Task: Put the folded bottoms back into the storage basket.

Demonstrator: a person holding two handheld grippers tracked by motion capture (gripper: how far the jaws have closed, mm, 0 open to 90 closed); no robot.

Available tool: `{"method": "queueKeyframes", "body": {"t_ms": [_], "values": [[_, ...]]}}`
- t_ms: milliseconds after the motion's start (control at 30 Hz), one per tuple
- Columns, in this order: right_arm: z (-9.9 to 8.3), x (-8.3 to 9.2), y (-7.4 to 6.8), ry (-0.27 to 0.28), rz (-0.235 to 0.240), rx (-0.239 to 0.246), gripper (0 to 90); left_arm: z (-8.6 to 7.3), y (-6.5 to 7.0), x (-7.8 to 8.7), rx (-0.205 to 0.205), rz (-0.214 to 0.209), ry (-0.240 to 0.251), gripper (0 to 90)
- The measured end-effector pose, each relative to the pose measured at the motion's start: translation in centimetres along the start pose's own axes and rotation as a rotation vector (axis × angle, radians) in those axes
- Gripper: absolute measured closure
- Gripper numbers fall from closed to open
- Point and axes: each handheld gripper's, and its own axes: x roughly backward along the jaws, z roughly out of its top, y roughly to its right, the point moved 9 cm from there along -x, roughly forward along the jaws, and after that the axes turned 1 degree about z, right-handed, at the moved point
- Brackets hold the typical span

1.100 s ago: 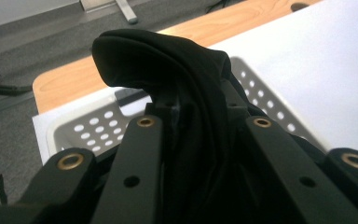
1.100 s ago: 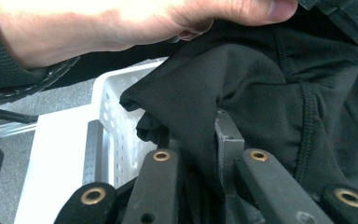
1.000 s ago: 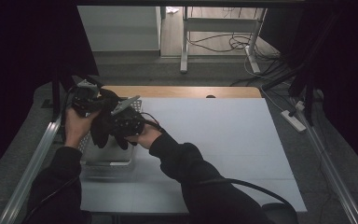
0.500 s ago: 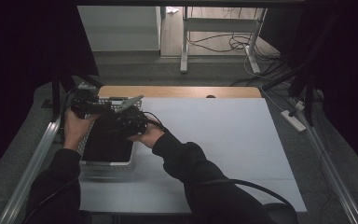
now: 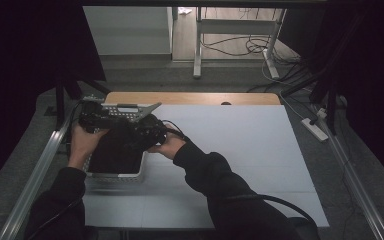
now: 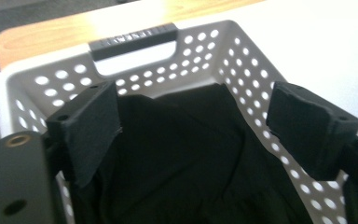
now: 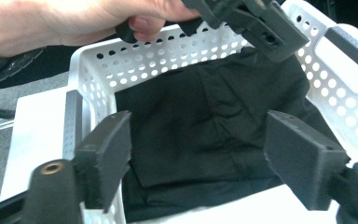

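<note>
My left tongs (image 6: 193, 121) hang over the basket (image 6: 242, 60), jaws spread wide and gripping nothing; they have just been opening. Below and between them lies the black cloth (image 6: 186, 154), folded flat in the basket's bottom. The basket's handle (image 6: 133, 39) is straight ahead of the left jaws, past the cloth.

My right tongs (image 7: 198, 154) are likewise released, jaws just parted with no cloth between the pads. The cloth (image 7: 205, 126) sits under and beyond them inside the basket (image 7: 135, 56). My left hand (image 7: 74, 21) holds its tongs at the far rim. From above, both tongs (image 5: 97, 117) (image 5: 150, 132) meet over the basket (image 5: 115, 175) at the table's (image 5: 240, 140) left side.
</note>
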Motion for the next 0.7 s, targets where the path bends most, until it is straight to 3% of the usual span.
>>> {"method": "queueKeyframes", "body": {"t_ms": [67, 500, 700], "values": [[-0.4, 0.1, 0.0, -0.008, 0.013, -0.006, 18.9, -0.2, 0.4, 0.1, 0.007, -0.026, -0.001, 13.2], [-2.2, 1.1, 0.1, -0.029, 0.027, -0.023, 7.5, -1.3, 2.4, 0.4, 0.012, -0.087, -0.004, 0.3], [-3.0, 1.5, 0.3, -0.038, 0.023, -0.041, 5.4, -1.8, 3.3, 0.6, -0.012, -0.106, 0.004, 0.0]]}}
